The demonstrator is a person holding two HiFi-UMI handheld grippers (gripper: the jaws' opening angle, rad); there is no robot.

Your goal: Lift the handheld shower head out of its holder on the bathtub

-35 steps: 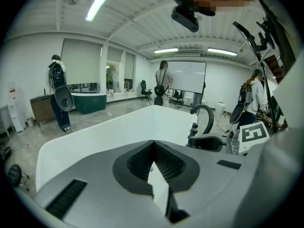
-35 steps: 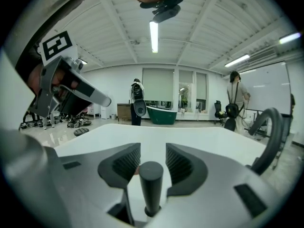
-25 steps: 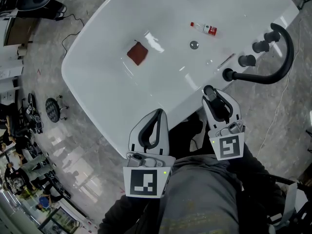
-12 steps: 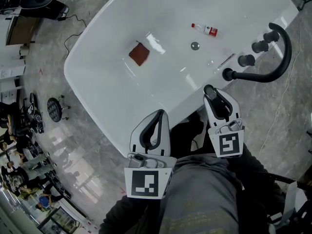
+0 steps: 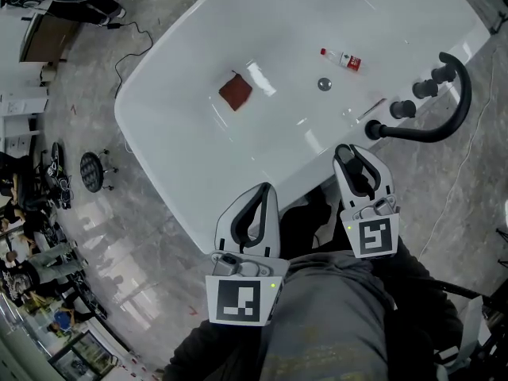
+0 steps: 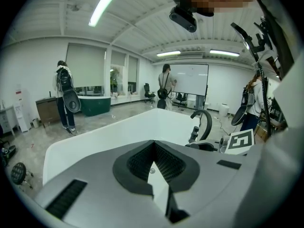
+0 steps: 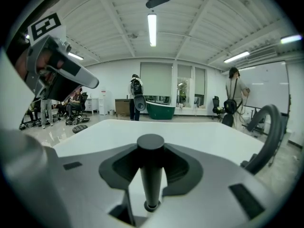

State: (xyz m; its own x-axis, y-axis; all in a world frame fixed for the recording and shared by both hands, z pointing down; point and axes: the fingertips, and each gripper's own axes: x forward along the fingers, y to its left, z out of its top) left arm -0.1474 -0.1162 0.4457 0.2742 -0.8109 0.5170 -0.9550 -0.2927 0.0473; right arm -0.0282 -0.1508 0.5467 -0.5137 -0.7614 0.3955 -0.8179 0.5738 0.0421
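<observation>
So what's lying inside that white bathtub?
In the bathtub: a reddish-brown cloth, a small bottle with a red label lying on its side, and a round metal drain. Whatever is under the cloth is covered.
</observation>
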